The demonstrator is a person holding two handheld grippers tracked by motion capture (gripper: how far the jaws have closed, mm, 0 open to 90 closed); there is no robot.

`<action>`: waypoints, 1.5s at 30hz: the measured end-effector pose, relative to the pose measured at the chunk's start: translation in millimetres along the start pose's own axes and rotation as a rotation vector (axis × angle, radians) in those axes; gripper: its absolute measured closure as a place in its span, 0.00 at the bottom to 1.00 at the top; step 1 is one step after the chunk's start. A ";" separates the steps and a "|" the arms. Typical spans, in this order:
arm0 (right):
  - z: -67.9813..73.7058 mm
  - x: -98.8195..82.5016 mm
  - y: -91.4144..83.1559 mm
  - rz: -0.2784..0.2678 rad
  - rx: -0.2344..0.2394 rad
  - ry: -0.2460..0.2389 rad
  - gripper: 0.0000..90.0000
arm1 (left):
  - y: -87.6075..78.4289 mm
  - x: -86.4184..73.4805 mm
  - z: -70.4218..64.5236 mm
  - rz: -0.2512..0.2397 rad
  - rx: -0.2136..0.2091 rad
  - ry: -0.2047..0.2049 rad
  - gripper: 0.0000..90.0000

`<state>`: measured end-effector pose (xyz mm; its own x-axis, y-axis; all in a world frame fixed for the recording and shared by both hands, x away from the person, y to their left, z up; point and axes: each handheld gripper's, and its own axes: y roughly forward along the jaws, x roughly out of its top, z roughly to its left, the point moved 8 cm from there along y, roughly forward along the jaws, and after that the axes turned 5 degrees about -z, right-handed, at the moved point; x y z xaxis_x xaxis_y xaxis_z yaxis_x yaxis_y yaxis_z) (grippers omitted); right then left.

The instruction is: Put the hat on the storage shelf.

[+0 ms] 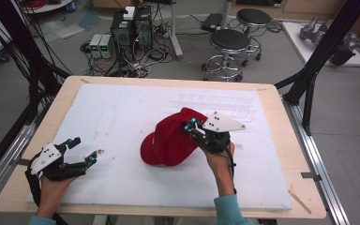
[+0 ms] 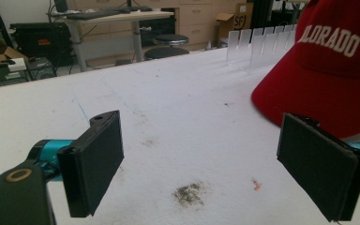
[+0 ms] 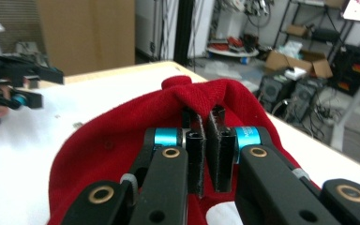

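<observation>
A: So, the counter (image 1: 272,187) first: a pale wooden top with a white sheet over most of it. The red cap (image 1: 168,140) sits a little right of the middle, nearer the front edge than the back.

B: And it is a soft thing, I'd judge. In the right gripper view the cloth of the crown bunches into a fold where the right hand-held gripper (image 3: 205,123) is clenched on it, so the fabric gives easily and weighs little.

A: Likely not slippery either; the weave looks coarse. The brim should be stiffer, so that edge may be the firmer place to take hold, while a pinch on the crown just gathers cloth and lets the rest sag.

B: The left hand-held gripper (image 1: 79,150) is released, jaws wide with nothing between them, resting near the front left corner, well apart from the cap.

A: Any writing?

B: White block letters on the cap's front in the left gripper view: "LORADO", with the start cut off. A cardboard box (image 2: 240,20) in the background reads "SF".
</observation>
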<state>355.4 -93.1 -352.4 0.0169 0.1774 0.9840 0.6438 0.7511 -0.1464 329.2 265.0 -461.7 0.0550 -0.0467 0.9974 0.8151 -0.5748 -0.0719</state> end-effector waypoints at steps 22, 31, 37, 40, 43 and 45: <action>18.1 24.6 5.7 -0.034 0.096 -0.063 0.96 | 7.3 52.9 -20.2 -0.024 -0.175 0.015 0.16; 20.3 26.1 7.9 -0.027 0.106 -0.075 0.96 | 22.3 98.8 -34.9 0.002 -0.309 0.024 0.16; 22.7 27.9 11.8 -0.024 0.117 -0.084 0.96 | 34.3 127.2 -47.0 -0.006 -0.384 0.059 0.16; 24.8 28.6 13.9 -0.025 0.124 -0.088 0.96 | 43.1 138.7 -56.9 -0.012 -0.425 0.075 0.16; 27.1 29.8 15.7 -0.025 0.133 -0.090 0.96 | 51.0 145.3 -65.7 -0.009 -0.452 0.082 0.16; 27.9 30.6 16.8 -0.023 0.135 -0.093 0.96 | 57.0 149.6 -72.0 -0.008 -0.471 0.086 0.16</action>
<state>345.4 -57.3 -327.6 -0.0716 0.2130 0.9744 0.5346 0.8330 -0.1428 342.3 166.4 -317.0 -0.0145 -0.0967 0.9952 0.4639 -0.8824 -0.0790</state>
